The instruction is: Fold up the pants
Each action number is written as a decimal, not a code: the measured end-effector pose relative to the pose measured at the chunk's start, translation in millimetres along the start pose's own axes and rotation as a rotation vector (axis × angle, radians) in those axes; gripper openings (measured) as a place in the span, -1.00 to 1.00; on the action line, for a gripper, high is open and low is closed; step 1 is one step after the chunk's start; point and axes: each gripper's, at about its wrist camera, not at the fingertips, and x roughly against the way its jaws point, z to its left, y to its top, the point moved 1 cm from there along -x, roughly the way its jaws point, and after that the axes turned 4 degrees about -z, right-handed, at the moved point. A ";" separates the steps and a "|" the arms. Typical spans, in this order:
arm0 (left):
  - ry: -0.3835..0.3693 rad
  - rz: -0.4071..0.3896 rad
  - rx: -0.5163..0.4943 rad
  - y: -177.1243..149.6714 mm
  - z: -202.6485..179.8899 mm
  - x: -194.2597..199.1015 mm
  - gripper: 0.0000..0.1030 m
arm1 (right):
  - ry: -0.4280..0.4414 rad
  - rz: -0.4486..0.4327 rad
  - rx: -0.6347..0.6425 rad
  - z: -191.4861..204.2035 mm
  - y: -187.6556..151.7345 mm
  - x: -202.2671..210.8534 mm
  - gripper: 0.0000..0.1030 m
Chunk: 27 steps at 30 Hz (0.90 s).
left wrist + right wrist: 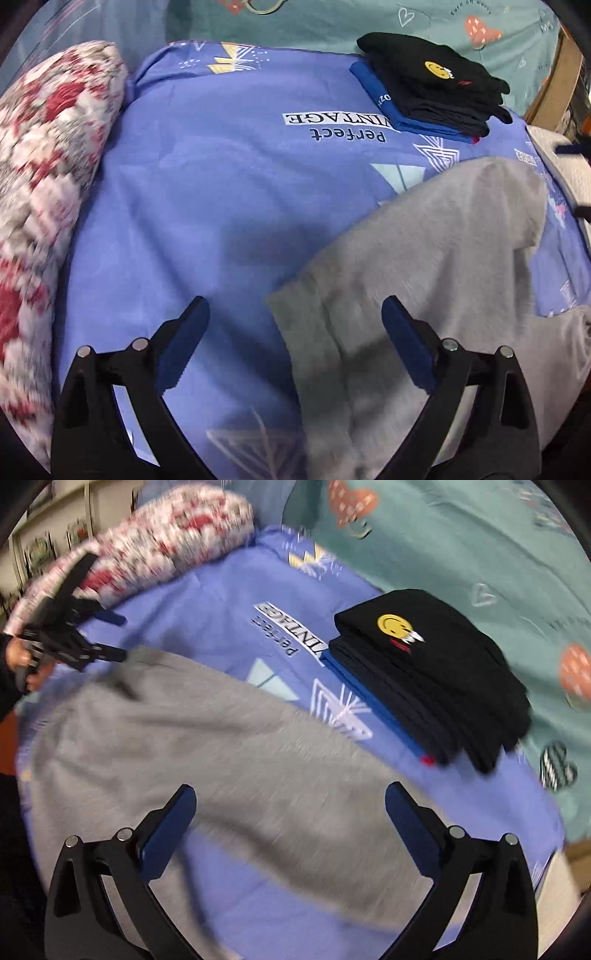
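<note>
Two grippers hang over the bed, both spread wide with nothing between their blue pads. In the left wrist view, the left gripper (pixel 295 314) hovers above the edge of the grey pants (pixel 424 258), its right finger over the grey cloth and its left finger over the bare blue bedsheet (pixel 203 184). In the right wrist view, the right gripper (pixel 290 805) is likewise released, poised over the middle of the grey pants (pixel 184 746), which lie spread and somewhat rumpled across the near part of the blue bedsheet (pixel 221 602). That view is blurred, so the folds of the cloth are hard to read. It also shows the left gripper (pixel 114 635) at the far left, held in the person's hand (pixel 22 657), its fingertips just at the pants' far edge; whether they touch the cloth I cannot tell.

Beyond the pants, well apart from them, sits a stack of folded clothes (pixel 436 85): black garments with a yellow smiley patch on top, and a blue piece at the bottom. A red-and-white patterned blanket (pixel 48 147) is bunched along the sheet's left side, and a teal sheet with hearts (pixel 369 22) lies behind.
</note>
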 end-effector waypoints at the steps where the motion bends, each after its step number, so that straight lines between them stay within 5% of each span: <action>1: -0.019 0.002 -0.012 3.9 -1.1 -10.9 0.84 | 0.012 0.030 0.021 -4.1 13.1 -23.9 0.97; 7: -0.089 0.104 -0.101 6.8 -11.7 -69.9 0.84 | 0.075 0.176 0.128 -21.5 22.1 -116.0 0.89; 8: -0.102 0.118 -0.113 4.6 -14.4 -76.7 0.83 | 0.096 0.193 0.135 -22.1 19.7 -124.2 0.76; 10: -0.112 0.112 -0.113 3.5 -16.2 -77.9 0.77 | 0.115 0.243 0.140 -23.4 14.7 -137.6 0.18; 13: -0.139 0.106 -0.098 4.5 -19.0 -73.4 0.06 | 0.104 0.261 0.140 -29.1 10.1 -137.4 -0.76; 14: -0.134 0.107 -0.089 6.1 -18.9 -70.0 -0.25 | 0.105 0.250 0.134 -30.0 10.2 -130.6 -0.82; 17: -0.148 0.115 -0.035 8.1 -18.1 -54.6 -0.49 | 0.064 0.170 0.144 -26.5 8.5 -88.4 -0.86; 24: -0.198 0.063 0.037 -7.5 -34.3 17.7 -0.36 | -0.001 -0.025 0.141 27.9 -39.8 51.3 -0.87; 27: -0.249 0.048 0.132 -35.5 -36.1 56.0 0.23 | -0.032 -0.063 0.130 79.1 -91.2 93.3 -0.87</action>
